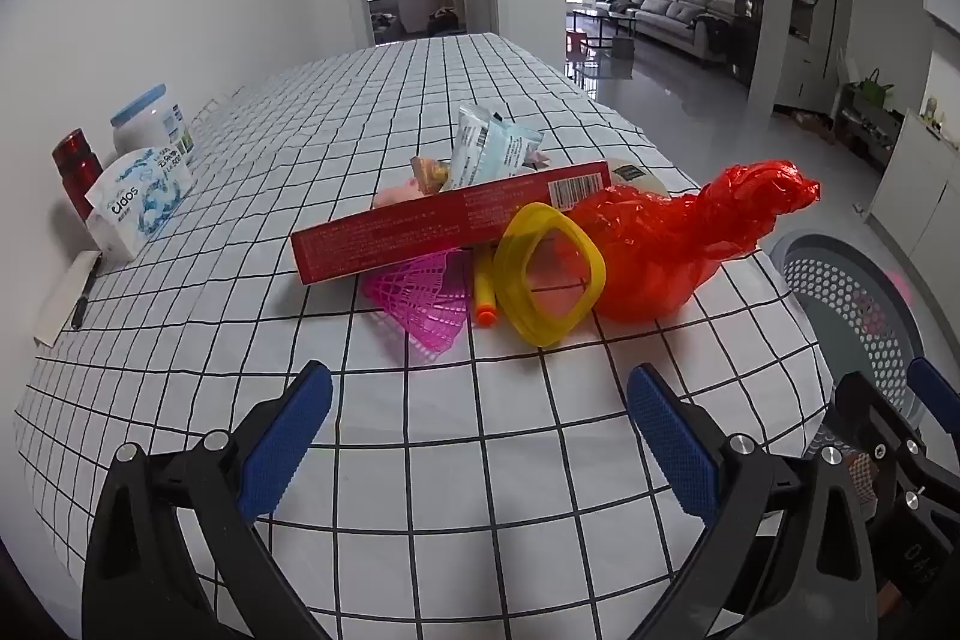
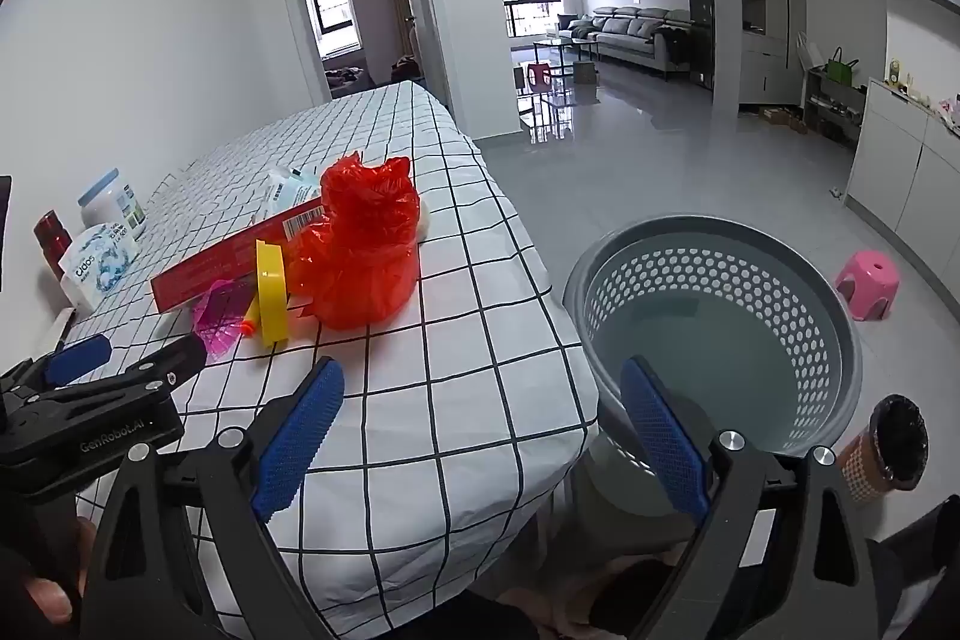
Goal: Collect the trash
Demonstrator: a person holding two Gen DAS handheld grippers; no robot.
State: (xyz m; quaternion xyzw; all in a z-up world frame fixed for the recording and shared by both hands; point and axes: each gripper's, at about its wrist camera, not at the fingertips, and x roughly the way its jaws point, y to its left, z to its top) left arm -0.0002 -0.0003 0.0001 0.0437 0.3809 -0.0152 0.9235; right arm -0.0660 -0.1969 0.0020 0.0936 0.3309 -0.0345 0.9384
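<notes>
A pile of trash lies on the checked tablecloth (image 1: 456, 460): a crumpled red plastic bag (image 1: 660, 244) (image 2: 366, 250), a yellow square ring (image 1: 549, 274) (image 2: 271, 292), a long red box (image 1: 444, 226) (image 2: 234, 256), a pink mesh piece (image 1: 429, 298), an orange foam dart (image 1: 483, 292) and a white-blue wrapper (image 1: 489, 148). My left gripper (image 1: 480, 382) (image 2: 135, 355) hovers open just short of the pile, holding nothing. My right gripper (image 2: 480, 370) (image 1: 888, 394) is open and empty over the table's right edge, beside a grey perforated basket (image 2: 798, 316) (image 1: 852, 292) on the floor.
Against the wall at the table's left stand a wipes pack (image 1: 141, 199), a white jar with a blue lid (image 1: 150, 121), a red bottle (image 1: 78, 166) and a pen (image 1: 84, 292). On the floor are a pink stool (image 2: 867, 283) and a small lined bin (image 2: 888, 451).
</notes>
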